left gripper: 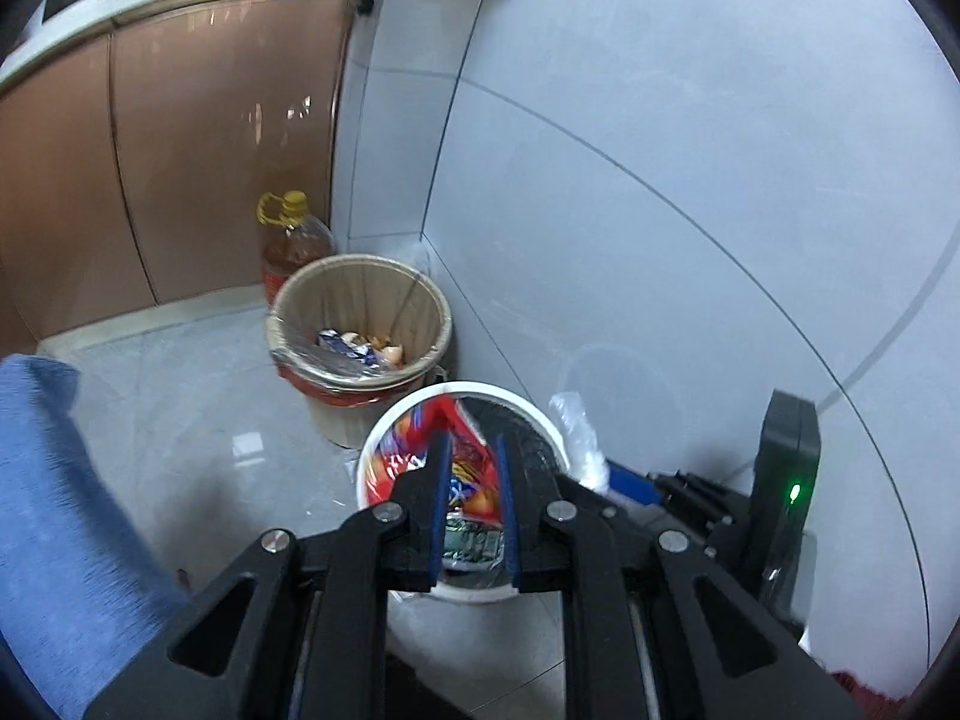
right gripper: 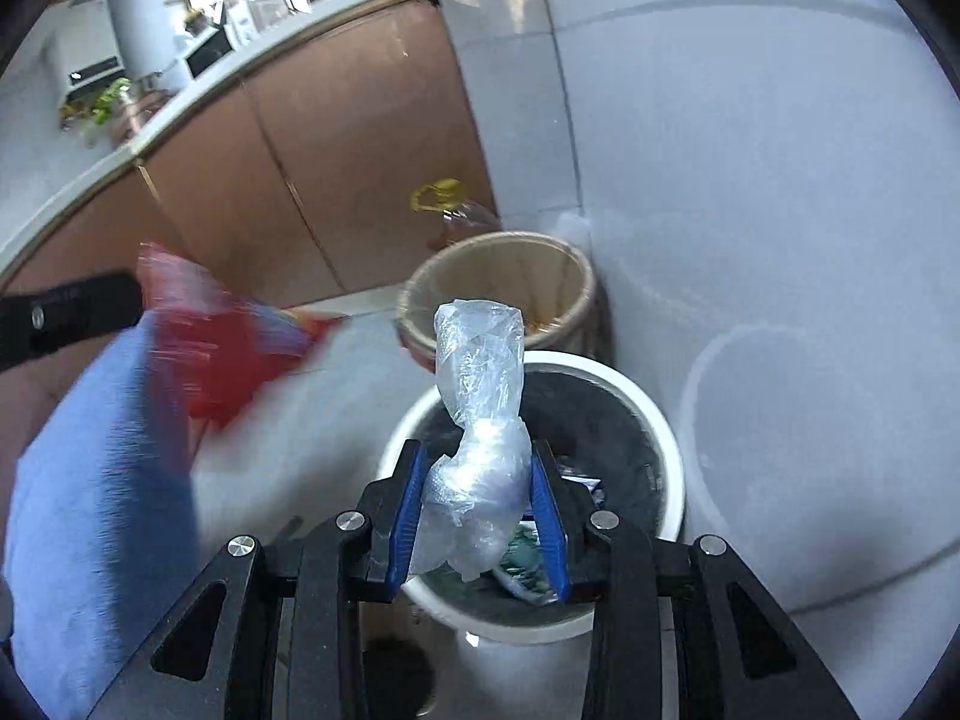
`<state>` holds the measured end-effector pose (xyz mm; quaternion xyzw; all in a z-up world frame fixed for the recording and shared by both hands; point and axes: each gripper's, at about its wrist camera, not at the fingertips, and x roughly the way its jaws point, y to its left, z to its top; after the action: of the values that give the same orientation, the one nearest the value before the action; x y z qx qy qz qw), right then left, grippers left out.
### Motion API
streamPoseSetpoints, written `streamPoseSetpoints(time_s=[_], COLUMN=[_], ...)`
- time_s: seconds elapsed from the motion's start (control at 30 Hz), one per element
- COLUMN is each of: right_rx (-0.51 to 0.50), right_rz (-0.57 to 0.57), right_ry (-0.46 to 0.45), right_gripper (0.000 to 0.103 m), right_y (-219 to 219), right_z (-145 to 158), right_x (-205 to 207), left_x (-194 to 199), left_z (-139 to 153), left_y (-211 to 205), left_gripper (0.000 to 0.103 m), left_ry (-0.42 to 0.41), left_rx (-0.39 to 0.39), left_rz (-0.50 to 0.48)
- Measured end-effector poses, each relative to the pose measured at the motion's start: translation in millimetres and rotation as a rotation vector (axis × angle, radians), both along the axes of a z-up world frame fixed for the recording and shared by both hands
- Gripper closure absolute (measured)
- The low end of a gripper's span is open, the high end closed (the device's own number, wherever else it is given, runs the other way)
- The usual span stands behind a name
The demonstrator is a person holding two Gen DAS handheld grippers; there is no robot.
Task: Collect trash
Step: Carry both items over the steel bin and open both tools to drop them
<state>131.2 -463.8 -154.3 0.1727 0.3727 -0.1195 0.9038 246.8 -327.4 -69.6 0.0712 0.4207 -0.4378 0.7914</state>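
Note:
My left gripper (left gripper: pixel 471 441) is shut on a red snack wrapper (left gripper: pixel 420 426), held just above a white-rimmed bin (left gripper: pixel 480 387) with a black liner. In the right wrist view the same wrapper (right gripper: pixel 228 348) shows blurred at the left, off to the side of the bin. My right gripper (right gripper: pixel 477 453) is shut on a crumpled clear plastic bag (right gripper: pixel 480 360) that sticks up above the pads, directly over the white bin's rim (right gripper: pixel 648 414). Some packaging lies at the bottom of that bin. The clear bag (left gripper: pixel 576 432) also shows in the left wrist view.
A beige lined bin (left gripper: pixel 360 261) with scraps stands in the corner behind the white one. An oil bottle (left gripper: pixel 294 240) with a yellow cap is beside it. Brown cabinet doors (left gripper: pixel 210 150) run along the left, tiled wall (left gripper: pixel 660 180) on the right. A blue sleeve (right gripper: pixel 102 480) fills the lower left.

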Motion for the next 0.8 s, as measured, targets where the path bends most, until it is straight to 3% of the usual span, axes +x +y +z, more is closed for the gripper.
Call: streamPoseSetpoints(time_s=[0.2, 0.37, 0.47, 0.6, 0.73, 0.8], right_rx=[-0.001, -0.007, -0.004, 0.002, -0.025, -0.050], right_rz=[-0.035, -0.040, -0.050, -0.045, -0.026, -0.014], right_ry=[0.042, 0.052, 0.053, 0.037, 0.005, -0.019], right_gripper=[0.068, 0.057, 0.052, 0.049, 0.042, 0.037], right_y=[-18.4, -20.3, -19.2, -12.9, 8.2, 22.9], right_z=[-19.3, -24.7, -23.1, -16.2, 4.7, 20.5], right_x=[11.0, 8.2, 5.9, 5.8, -3.3, -9.3], left_x=[13.3, 14.3, 9.9, 3.6, -8.2, -13.9], left_z=[-25.4, -34.4, -33.0, -22.7, -1.7, 7.9], left_y=[-33.6, -33.8, -21.6, 2.6, 40.4, 58.8], left_gripper=[0.088, 0.085, 0.077, 0.076, 0.058, 0.056], left_ry=[0.052, 0.067, 0.061, 0.022, -0.037, -0.064], left_rx=[0.006, 0.011, 0.013, 0.015, 0.003, -0.003], left_rz=[0.000, 0.001, 0.022, 0.057, 0.125, 0.156])
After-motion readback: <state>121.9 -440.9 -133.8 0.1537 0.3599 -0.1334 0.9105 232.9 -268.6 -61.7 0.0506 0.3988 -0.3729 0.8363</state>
